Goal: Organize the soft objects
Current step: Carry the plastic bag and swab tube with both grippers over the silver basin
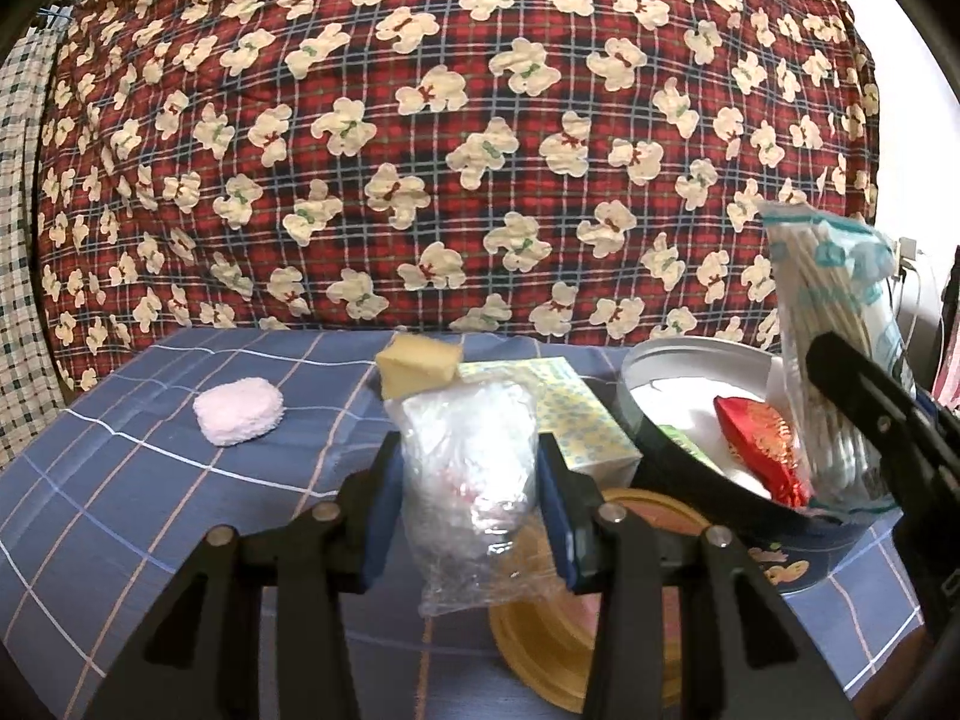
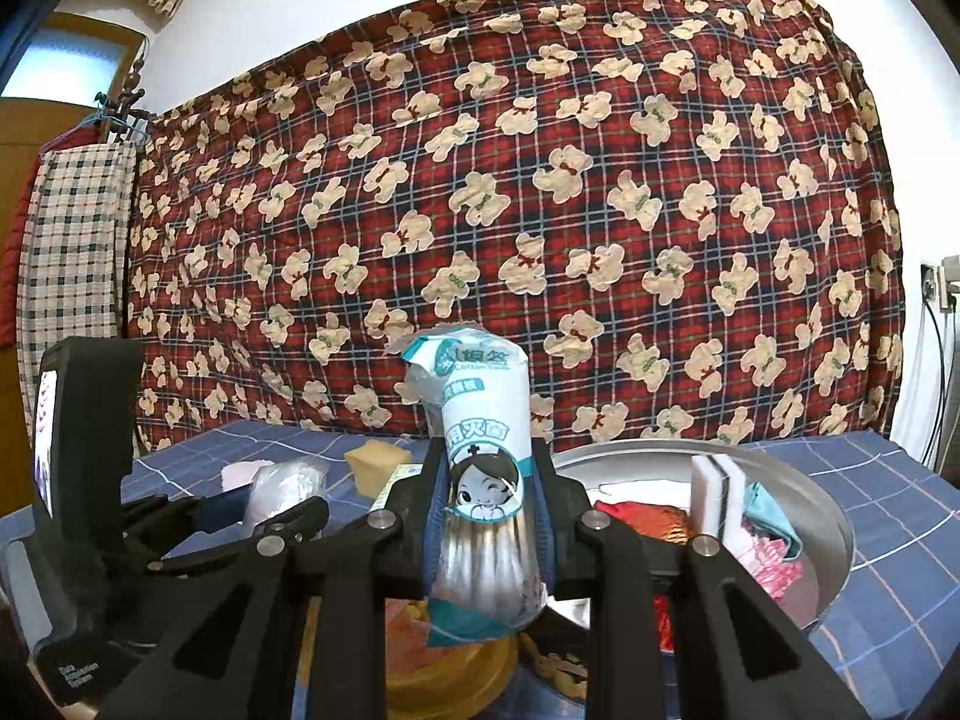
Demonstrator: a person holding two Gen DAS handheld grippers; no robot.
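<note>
Crinkly clear bag (tongs-pinched), cylindrical swab pack; round tin

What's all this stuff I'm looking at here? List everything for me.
clear plastic bag: one, see-through, crumpled, clamped in the left gripper
cotton swab pack: one, white and teal, upright in the right gripper
round tin: one, dark outside, silver inside, on the right of the table
red packet: one, red and gold, inside the tin
white sponge: one, white with a dark stripe, upright in the tin
yellow sponge: one, behind the bag
pink pad: one, pale pink, left on the table
tissue box: one, yellow-patterned, beside the tin
gold lid: one, flat on the table
tablecloth: one, blue check
bear blanket: one, red plaid, hanging behind
left gripper: black, blue fingers
right gripper: black
</note>
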